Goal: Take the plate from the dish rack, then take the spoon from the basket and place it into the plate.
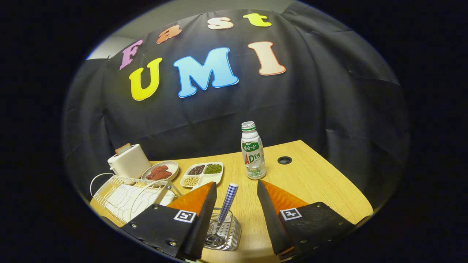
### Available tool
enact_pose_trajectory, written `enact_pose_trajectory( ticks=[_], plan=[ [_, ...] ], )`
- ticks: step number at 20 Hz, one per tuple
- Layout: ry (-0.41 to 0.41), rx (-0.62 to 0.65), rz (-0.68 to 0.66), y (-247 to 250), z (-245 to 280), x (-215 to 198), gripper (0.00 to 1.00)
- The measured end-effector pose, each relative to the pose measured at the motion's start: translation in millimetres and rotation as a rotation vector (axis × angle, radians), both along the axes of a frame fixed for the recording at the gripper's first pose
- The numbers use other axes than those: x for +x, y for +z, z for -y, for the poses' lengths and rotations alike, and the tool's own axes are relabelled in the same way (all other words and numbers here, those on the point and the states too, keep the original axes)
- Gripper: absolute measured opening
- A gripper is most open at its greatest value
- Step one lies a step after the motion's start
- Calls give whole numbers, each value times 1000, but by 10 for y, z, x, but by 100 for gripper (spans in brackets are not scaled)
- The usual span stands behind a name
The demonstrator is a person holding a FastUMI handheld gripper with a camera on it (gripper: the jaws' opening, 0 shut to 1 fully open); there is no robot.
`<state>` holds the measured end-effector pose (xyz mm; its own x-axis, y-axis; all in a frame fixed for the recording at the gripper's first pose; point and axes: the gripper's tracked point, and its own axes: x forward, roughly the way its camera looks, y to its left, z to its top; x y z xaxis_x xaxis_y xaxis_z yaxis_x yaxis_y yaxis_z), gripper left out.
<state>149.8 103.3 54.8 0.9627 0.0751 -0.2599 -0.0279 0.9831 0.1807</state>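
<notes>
My gripper (237,188) is open above the wooden table (314,182). Between its fingers, closer to the left one, a spoon with a blue-and-white checked handle (227,202) stands upright in a perforated metal basket (223,233). Neither finger touches the handle. To the left of the left finger sits a white wire dish rack (124,195) holding a white plate (166,200), partly hidden behind that finger.
Beyond the fingers stand a clear bottle with a green label (253,151), a white divided tray of beans (203,174), an oval dish of reddish food (160,171) and a white toaster (128,160). A round cable hole (284,160) lies near the table's back.
</notes>
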Motion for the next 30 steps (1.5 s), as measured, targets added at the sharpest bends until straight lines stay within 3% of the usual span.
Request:
enact_pose_trajectory(
  ticks=[4, 6, 8, 9, 10, 11, 13, 15, 24, 30],
  plan=[
    [-18, -9, -16, -138, -78, 120, 69],
    [-19, -10, -29, -165, -114, 148, 62],
    [-9, -2, -33, -159, -158, 150, 22],
    [-4, 0, -31, -126, -194, 123, 22],
    [-50, -3, -5, -78, -139, 127, 15],
    [-29, -11, -4, 0, -148, 83, 8],
    [-11, -29, 17, 70, -227, 19, 8],
    [-9, -45, 58, 245, -261, -7, 1],
    [5, 8, 125, 958, -303, -267, 1],
    [96, 46, 122, 1291, -310, -673, 1]
  ],
)
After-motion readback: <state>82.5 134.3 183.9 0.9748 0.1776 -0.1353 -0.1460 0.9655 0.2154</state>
